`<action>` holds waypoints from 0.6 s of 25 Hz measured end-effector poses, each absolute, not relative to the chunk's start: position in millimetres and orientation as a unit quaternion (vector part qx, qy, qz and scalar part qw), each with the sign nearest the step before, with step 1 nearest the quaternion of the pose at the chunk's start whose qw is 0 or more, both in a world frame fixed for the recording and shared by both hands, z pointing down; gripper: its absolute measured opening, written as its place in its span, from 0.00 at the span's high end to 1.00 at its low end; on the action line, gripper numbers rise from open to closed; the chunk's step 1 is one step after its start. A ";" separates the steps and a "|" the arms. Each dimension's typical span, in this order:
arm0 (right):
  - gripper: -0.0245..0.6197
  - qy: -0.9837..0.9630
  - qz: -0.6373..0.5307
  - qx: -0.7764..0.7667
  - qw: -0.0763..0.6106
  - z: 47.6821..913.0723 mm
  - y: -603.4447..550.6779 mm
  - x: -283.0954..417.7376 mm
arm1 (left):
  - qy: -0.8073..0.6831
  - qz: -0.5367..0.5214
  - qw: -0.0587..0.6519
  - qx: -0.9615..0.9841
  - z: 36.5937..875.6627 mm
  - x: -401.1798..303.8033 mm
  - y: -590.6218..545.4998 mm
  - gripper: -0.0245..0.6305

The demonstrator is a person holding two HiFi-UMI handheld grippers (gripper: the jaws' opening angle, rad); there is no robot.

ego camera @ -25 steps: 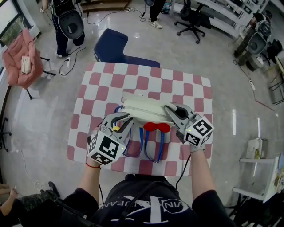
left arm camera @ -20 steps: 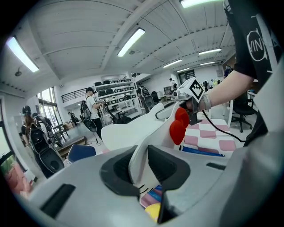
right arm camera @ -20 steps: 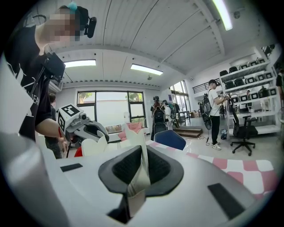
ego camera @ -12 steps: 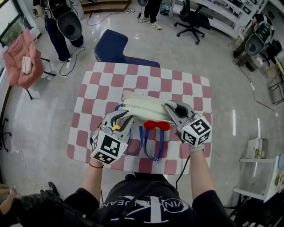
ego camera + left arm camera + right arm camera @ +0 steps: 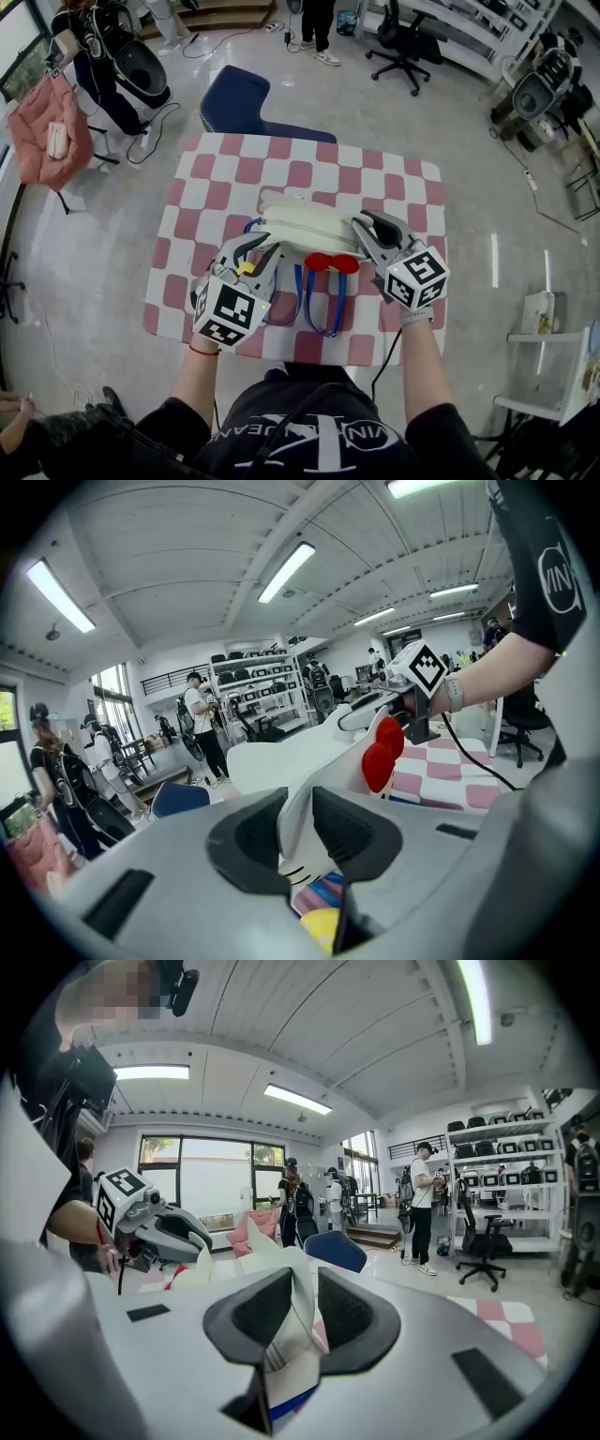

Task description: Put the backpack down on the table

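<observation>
A white backpack (image 5: 305,230) with a red bow (image 5: 330,264) and blue straps (image 5: 319,309) hangs just above the red-and-white checked table (image 5: 300,169). My left gripper (image 5: 261,255) is shut on the backpack's left edge; in the left gripper view white fabric (image 5: 300,808) is pinched between the dark pads (image 5: 352,832). My right gripper (image 5: 364,232) is shut on the backpack's right edge, with white fabric (image 5: 298,1312) clamped between its pads (image 5: 347,1312). The backpack is stretched level between the two grippers.
A dark blue chair (image 5: 246,101) stands behind the table's far edge. A pink bag (image 5: 45,127) hangs on a stand at the left. People stand at the back of the room, and an office chair (image 5: 403,42) and cables lie on the floor.
Both grippers and the backpack have barely shifted. People at the back of the room have moved.
</observation>
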State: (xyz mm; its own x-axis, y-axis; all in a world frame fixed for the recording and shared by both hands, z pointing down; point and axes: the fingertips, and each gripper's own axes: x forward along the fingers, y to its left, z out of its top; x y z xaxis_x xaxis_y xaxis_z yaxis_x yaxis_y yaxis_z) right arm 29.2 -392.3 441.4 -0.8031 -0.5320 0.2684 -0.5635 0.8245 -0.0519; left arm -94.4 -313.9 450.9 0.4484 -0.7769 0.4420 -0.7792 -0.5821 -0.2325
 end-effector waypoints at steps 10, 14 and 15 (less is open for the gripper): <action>0.86 -0.942 0.061 0.315 0.099 426.4 -385.3 42.2 | -0.474 0.252 -0.013 0.844 442.2 -98.3 -309.8 0.86; 0.86 -0.941 0.058 0.320 0.094 424.1 -382.2 45.0 | -0.481 0.252 -0.023 0.839 439.2 -100.7 -307.9 0.86; 0.86 -0.941 0.057 0.321 0.093 423.0 -381.2 45.5 | -0.483 0.252 -0.025 0.838 438.2 -101.0 -307.0 0.86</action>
